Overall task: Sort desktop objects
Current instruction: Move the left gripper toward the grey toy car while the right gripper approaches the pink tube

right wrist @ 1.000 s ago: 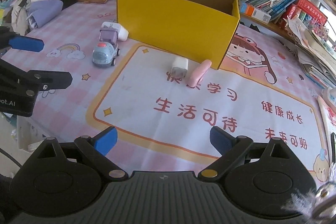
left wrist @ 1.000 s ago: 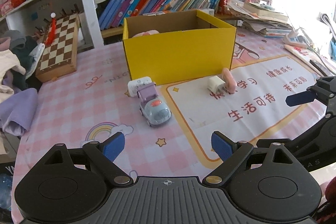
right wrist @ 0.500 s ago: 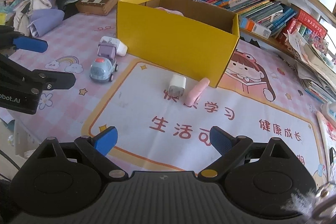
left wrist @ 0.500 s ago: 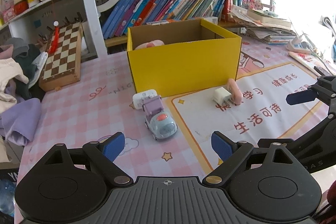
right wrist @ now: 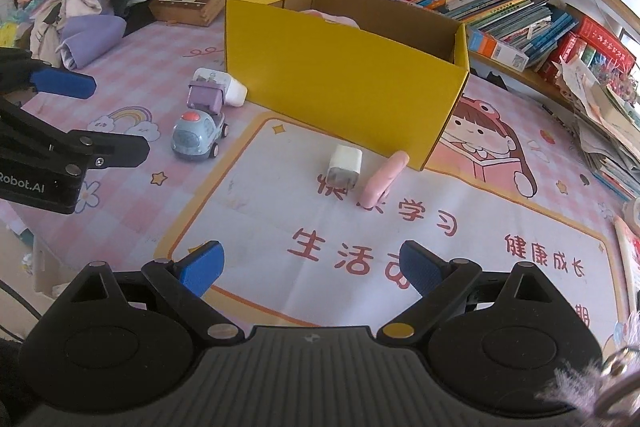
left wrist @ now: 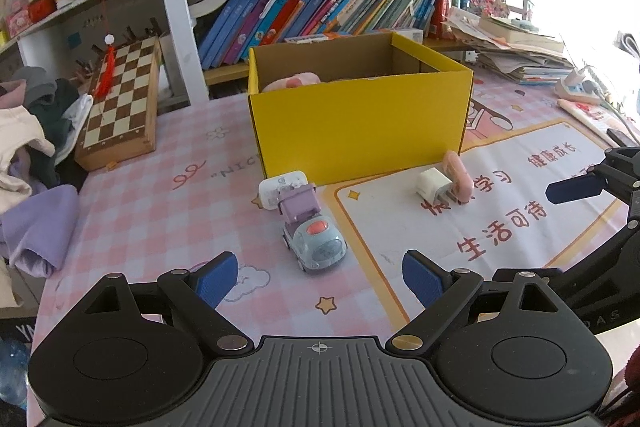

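We are looking first at the pink checked desk mat with a cream printed panel (left wrist: 168, 187), which is carrying everything we have to sort. On it the open yellow cardboard box (left wrist: 360, 123) is standing upright near the bookshelf, mouth up, and we are reading it as the bin for the loose items; something pink (left wrist: 296, 81) is already lying inside against its left wall, though we cannot tell what it is. The pale blue toy truck with a lilac tipper (left wrist: 310, 231) is sitting just in front of the box's left corner, nose toward the left wrist camera, its tipper touching a white rounded charger case (left wrist: 280, 187) behind it. Near the box's right corner a white cube plug adapter (right wrist: 344, 165) is lying just beside a pink elongated eraser-like stick (right wrist: 382, 179); whether they touch we cannot tell. We are holding the left gripper (left wrist: 320, 275) with its blue pads spread wide and nothing between them, angled down toward the truck, probably because that is the nearest thing. The right gripper (right wrist: 308, 267) is likewise standing apart and empty, aimed at the adapter and stick
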